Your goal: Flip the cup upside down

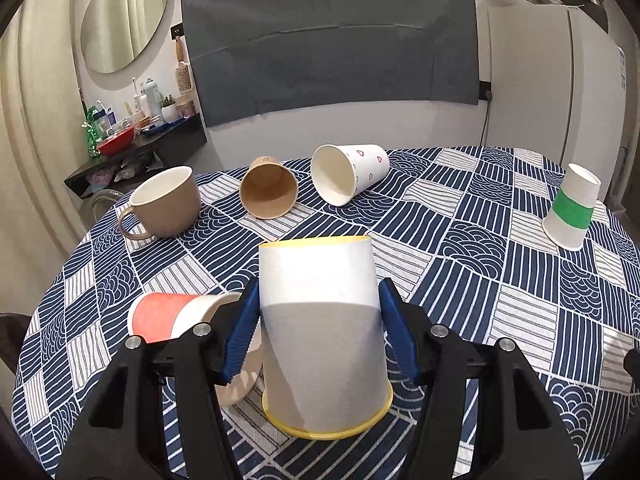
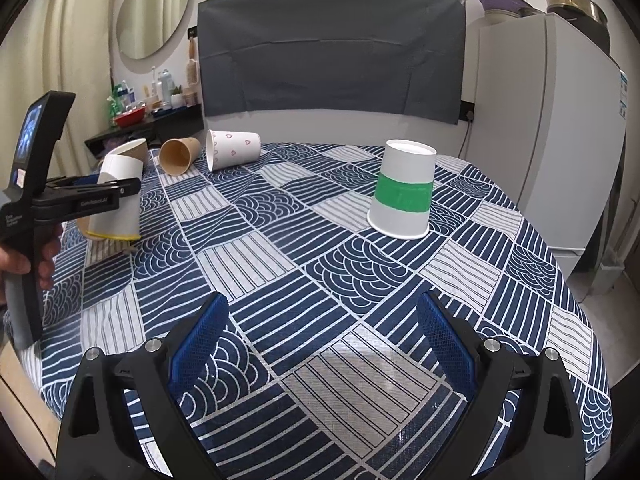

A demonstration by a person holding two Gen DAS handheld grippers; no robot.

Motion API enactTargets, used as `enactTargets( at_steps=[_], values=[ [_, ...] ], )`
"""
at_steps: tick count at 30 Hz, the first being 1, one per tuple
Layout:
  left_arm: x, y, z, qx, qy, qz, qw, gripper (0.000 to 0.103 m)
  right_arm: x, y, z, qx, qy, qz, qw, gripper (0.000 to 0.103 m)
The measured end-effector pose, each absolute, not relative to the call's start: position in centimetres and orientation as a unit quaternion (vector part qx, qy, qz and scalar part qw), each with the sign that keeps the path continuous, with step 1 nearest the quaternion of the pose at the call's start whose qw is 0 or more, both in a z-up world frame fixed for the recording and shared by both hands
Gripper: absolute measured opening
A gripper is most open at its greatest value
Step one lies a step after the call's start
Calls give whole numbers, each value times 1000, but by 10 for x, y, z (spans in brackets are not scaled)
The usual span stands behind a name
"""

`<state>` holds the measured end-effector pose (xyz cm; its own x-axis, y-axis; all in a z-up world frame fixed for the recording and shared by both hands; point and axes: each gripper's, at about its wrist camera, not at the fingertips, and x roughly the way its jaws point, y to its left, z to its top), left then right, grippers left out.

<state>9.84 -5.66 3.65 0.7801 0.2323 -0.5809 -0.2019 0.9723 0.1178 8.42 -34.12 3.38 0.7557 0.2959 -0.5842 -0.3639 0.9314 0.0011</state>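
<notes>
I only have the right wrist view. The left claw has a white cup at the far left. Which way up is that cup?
Observer: In the left wrist view the yellow-rimmed cup is mouth-down, with its yellow rim lowest, just at the tablecloth. It sits between the fingers of the left claw.
Reviewer: Is anything hidden behind it?
Observer: Yes, a red-banded cup lies on its side just to its left.
Reviewer: What's the brown thing beyond it?
Observer: That's a beige mug with a handle, standing on its base.
</notes>
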Motion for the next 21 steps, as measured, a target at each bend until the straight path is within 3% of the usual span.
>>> enactTargets(
  at_steps=[15,21],
  values=[
    [66,-58,29,26,314,101,944,61,82,-320,30,-64,312,185,929,91],
    [53,-56,33,23,305,90,948,69,80,-308,32,-72,314,185,929,91]
  ],
)
